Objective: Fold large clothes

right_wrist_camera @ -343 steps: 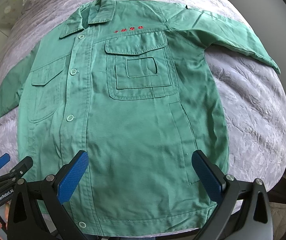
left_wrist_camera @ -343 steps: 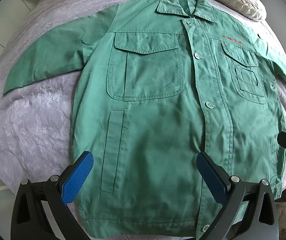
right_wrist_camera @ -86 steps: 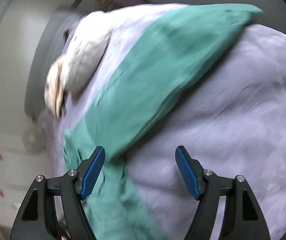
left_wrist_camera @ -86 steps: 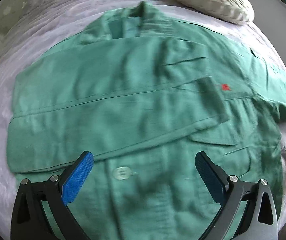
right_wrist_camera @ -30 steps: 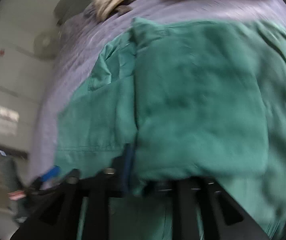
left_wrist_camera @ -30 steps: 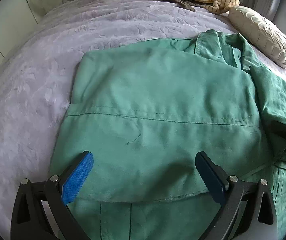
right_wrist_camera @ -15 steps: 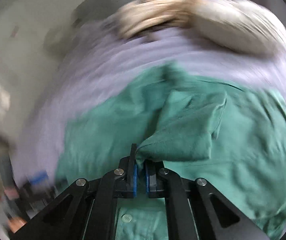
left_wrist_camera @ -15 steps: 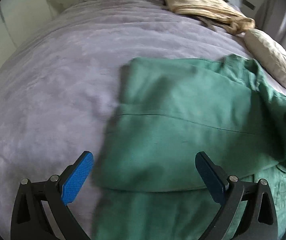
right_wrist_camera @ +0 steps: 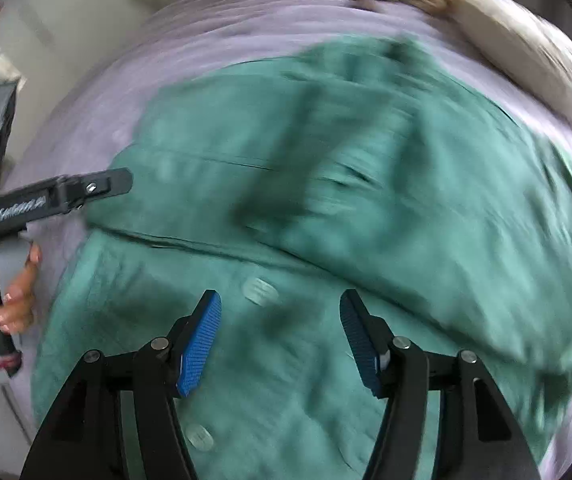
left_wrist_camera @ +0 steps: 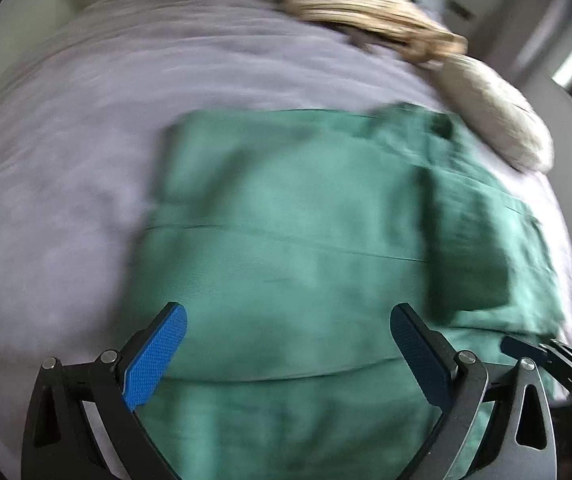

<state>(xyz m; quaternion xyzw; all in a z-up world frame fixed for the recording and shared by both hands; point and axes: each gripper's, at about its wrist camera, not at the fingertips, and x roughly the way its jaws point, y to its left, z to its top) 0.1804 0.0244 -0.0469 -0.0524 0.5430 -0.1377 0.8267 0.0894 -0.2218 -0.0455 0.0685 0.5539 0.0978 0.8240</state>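
My left gripper (left_wrist_camera: 288,354) hangs over the green jacket (left_wrist_camera: 286,248) with its blue-padded fingers (left_wrist_camera: 155,354) spread wide and nothing between them. My right gripper (right_wrist_camera: 279,340) also holds nothing; its fingers (right_wrist_camera: 199,344) stand partly apart above the button placket, one pale button (right_wrist_camera: 261,290) just ahead of the gap. The jacket lies on the lavender bed (left_wrist_camera: 65,168), toward its right side, with both sides apparently folded in over the front, though blur in both views makes the layers hard to sort. Past the collar, near the bed's far edge, sit a cream pillow (left_wrist_camera: 498,120) and a tan bundle of cloth (left_wrist_camera: 366,20). In the right wrist view my left hand (right_wrist_camera: 13,292) grips the other tool's handle at the bed's left edge.
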